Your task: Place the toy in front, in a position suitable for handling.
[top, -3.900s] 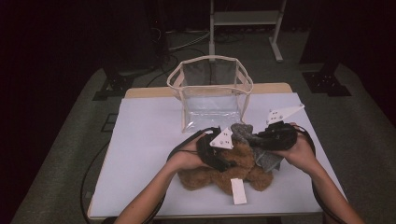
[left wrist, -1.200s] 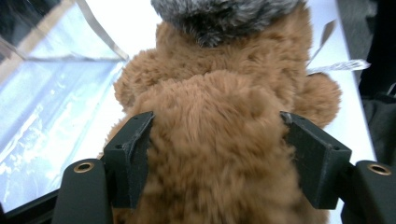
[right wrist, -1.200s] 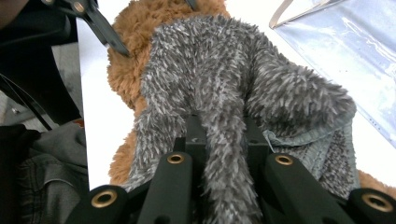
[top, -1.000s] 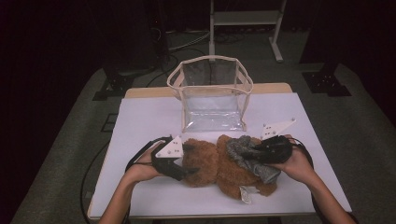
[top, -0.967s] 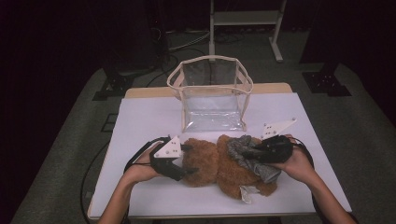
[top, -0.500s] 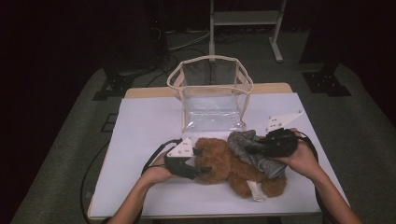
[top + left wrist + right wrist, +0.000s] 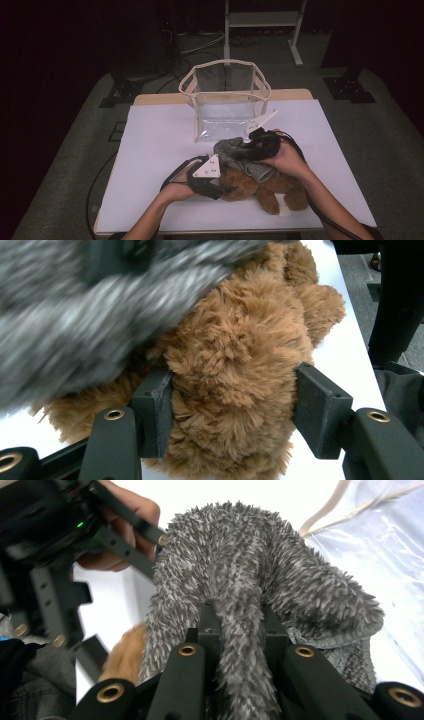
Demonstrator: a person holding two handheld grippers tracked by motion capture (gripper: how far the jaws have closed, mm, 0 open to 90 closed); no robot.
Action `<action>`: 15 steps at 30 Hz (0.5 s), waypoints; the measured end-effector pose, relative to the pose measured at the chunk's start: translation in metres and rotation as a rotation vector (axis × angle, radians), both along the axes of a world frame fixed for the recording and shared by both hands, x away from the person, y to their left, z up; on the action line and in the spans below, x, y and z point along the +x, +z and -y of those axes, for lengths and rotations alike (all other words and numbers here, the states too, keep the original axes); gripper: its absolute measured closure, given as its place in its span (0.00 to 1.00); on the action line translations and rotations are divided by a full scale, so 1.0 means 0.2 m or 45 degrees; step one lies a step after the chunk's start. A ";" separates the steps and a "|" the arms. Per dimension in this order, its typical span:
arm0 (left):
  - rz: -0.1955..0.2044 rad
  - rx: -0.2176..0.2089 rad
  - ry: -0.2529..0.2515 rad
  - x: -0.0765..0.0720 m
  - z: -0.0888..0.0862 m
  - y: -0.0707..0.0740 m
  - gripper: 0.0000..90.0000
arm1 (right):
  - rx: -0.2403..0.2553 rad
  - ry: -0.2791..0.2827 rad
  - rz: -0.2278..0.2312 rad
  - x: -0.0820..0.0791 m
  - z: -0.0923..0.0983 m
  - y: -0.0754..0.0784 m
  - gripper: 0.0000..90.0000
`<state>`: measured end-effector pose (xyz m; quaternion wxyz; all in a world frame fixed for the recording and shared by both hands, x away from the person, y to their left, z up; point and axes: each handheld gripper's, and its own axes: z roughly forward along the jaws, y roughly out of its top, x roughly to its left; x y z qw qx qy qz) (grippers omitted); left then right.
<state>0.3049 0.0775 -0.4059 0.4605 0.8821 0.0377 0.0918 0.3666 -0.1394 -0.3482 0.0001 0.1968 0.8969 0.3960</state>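
1. The brown teddy bear was lying on its side on the white table, just in front of the clear plastic bag that stood open at the far end.
2. The left gripper was clamped on the bear. In the left gripper view the pads were sunk into the brown fur on both sides, pinning it down. Its jaws had just been closing, with the bear's fur between them.
3. The right gripper was pinched tight on a fold of the fuzzy grey garment, looks like a little hoodie or sweater, and had it bunched up over the bear's upper half.
4. Progress, as far as I could judge: the garment was partway off, or maybe partway on. Most of it sat gathered near the bear's head, with a grey bit draped on the body. I couldn't tell whether any of it was around an arm.
5. What was left: getting the garment fully sorted. Nothing had gone into the bag, so if that was the goal, it wasn't started.
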 end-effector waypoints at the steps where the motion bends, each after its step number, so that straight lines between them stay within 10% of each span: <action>1: 0.001 0.003 -0.002 0.00 0.00 0.00 0.44 | -0.005 0.003 -0.002 0.01 -0.02 0.00 0.85; 15: -0.011 -0.036 0.150 0.08 0.00 0.00 0.40 | 0.049 -0.082 0.070 -0.25 0.26 -0.04 0.84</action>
